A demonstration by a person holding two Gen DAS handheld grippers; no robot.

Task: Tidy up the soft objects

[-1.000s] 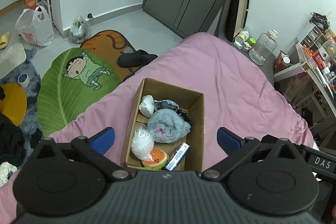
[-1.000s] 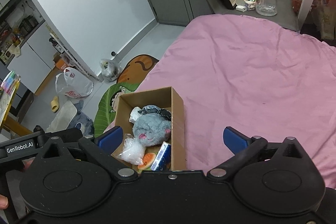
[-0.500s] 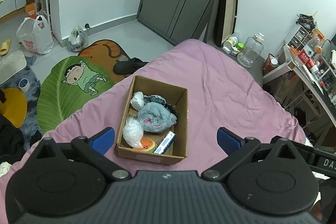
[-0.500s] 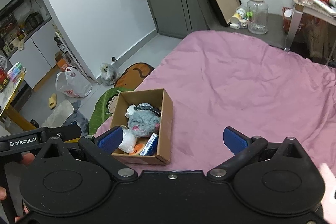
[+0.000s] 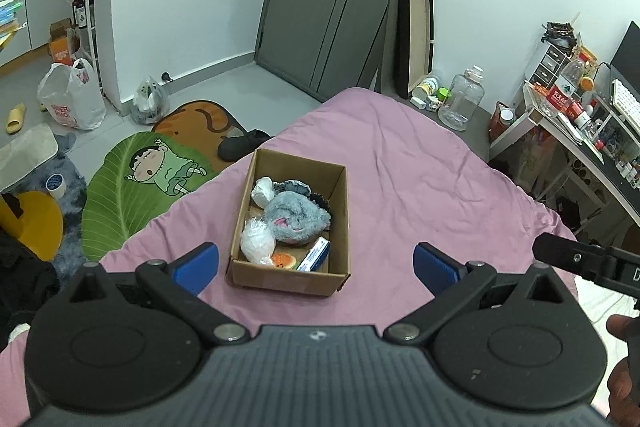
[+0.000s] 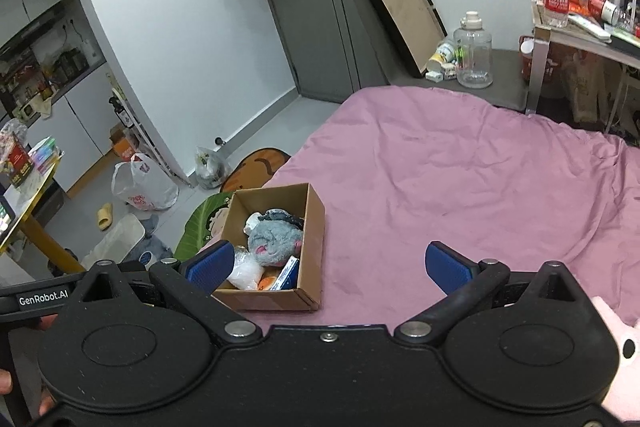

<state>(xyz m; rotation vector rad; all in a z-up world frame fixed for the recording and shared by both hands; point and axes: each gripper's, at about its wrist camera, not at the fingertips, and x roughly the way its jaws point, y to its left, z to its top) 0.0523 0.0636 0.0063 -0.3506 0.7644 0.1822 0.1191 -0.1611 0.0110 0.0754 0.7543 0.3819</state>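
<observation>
**Two open grippers above a filled box**

Both tools hover over the pink bedspread [image 5: 420, 163], well apart from the cardboard box [image 5: 340, 223]. Left gripper [image 5: 316, 263]: blue pads spread wide, nothing between them. Right gripper [image 6: 330, 265]: likewise wide open and empty. Box contents: grey plush [image 5: 296, 217] at centre, white bag [image 5: 256, 245] beside it, orange toy [image 5: 283, 261] and blue-white carton [image 5: 314, 255] at the near end. Leaf rug [image 5: 132, 195] lies on the floor beside the bed
</observation>
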